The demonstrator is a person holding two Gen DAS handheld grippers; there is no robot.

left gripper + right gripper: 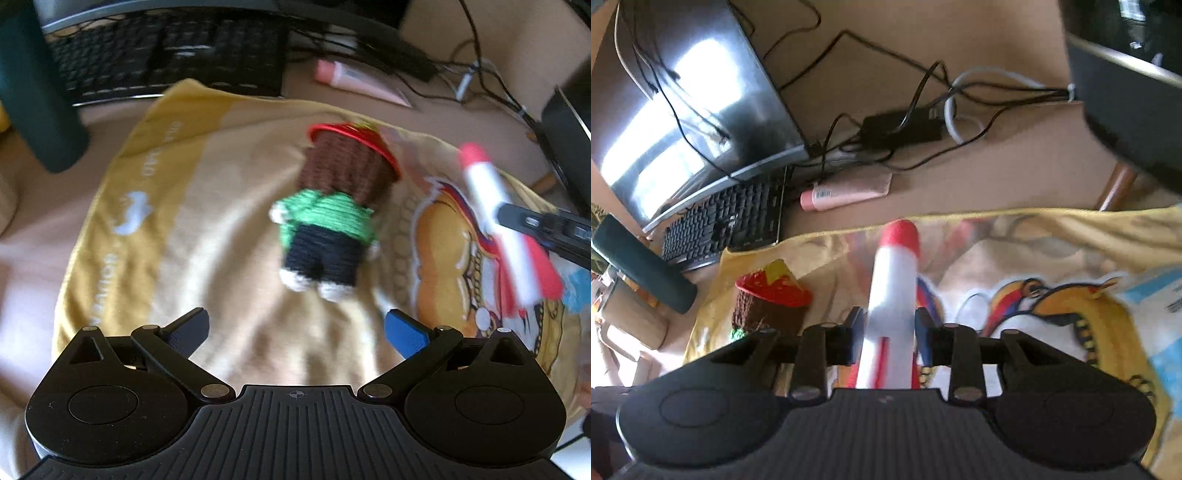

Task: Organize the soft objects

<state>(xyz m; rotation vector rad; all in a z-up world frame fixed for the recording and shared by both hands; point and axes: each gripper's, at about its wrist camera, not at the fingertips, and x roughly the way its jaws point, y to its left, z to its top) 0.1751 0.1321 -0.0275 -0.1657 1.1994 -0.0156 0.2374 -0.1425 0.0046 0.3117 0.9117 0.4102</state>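
Note:
A crocheted doll [328,214] with brown hair, a red hat, green top and black trousers lies on a yellow printed cloth [192,229]. My left gripper [295,332] hovers open just short of the doll's feet, with nothing between its fingers. A white foam rocket [892,306] with a red nose and red fins is clamped in my right gripper [890,332], nose pointing away. In the left wrist view the rocket [495,206] hangs over the cloth's right side, held by the right gripper [496,219]. The doll's hat [772,286] shows left of the rocket.
A black keyboard [166,55] and a monitor base sit behind the cloth. A pink tube [358,83] lies beside tangled cables [923,114] and a black power brick [901,127]. A dark green cylinder [33,88] stands at the left. A dark box [1126,92] is far right.

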